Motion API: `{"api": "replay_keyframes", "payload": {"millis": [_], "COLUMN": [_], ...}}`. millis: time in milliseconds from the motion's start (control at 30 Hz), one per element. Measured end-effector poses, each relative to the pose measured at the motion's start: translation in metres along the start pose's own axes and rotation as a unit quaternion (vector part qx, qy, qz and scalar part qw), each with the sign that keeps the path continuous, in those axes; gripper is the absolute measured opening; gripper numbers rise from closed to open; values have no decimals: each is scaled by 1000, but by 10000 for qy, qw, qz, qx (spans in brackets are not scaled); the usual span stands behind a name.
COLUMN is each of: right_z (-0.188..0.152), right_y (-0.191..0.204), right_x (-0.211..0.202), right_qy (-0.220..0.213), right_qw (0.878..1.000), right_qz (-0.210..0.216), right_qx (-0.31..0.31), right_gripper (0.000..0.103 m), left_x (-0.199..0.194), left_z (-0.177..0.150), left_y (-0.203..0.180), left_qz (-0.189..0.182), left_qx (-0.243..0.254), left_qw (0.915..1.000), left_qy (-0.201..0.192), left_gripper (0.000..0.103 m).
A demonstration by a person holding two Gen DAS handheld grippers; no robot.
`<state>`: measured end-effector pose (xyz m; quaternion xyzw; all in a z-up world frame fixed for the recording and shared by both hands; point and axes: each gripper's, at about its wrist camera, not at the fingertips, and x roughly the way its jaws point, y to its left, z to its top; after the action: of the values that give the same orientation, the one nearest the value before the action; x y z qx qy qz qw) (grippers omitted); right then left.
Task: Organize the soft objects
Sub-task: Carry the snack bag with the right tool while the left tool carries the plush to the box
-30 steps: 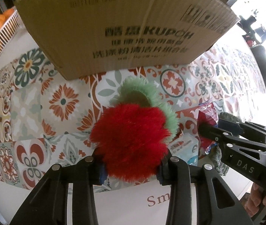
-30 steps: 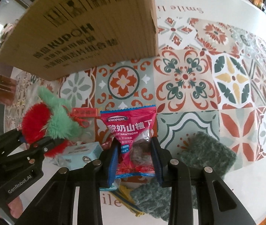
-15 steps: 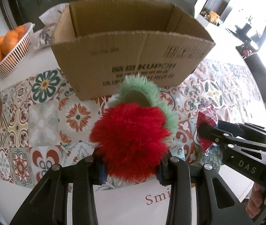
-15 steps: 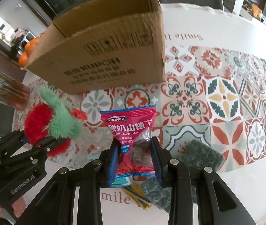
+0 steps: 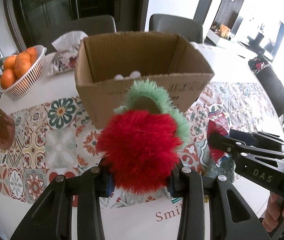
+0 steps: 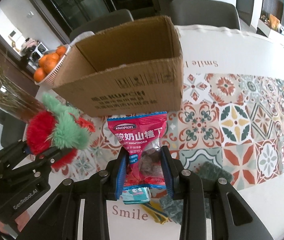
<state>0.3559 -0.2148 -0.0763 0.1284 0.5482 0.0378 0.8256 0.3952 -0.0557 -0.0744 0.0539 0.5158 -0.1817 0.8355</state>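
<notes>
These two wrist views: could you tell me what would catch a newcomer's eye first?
The fluffy red and green plush toy, clamped in the left gripper and held above the patterned tablecloth, stands out most. Beside it, the right gripper pinches a bright red snack packet. Behind both stands an open cardboard box, with a basket of oranges at its left.

A patterned tablecloth (image 6: 236, 124) covered the table, bearing a cardboard box (image 5: 142, 92), fruit basket (image 5: 24, 81) and tissue pack (image 5: 63, 59).
</notes>
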Motion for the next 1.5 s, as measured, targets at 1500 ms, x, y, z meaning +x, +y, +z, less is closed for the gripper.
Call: {"api": "replay_keyframes", "payload": {"millis": [1500], "right_z": [78], "right_y": [38], "right_x": [-80], "right_qy": [-1296], "right_qw": [9904], "right_qz": [286], "right_qx": [-394], "right_gripper": [34], "left_x": [-68], "left_z": [83], "left_y": [6], "left_qz": [-48], "left_qx": [261], "left_qw": [9942], "left_qy": [-1038], "left_gripper": [39]}}
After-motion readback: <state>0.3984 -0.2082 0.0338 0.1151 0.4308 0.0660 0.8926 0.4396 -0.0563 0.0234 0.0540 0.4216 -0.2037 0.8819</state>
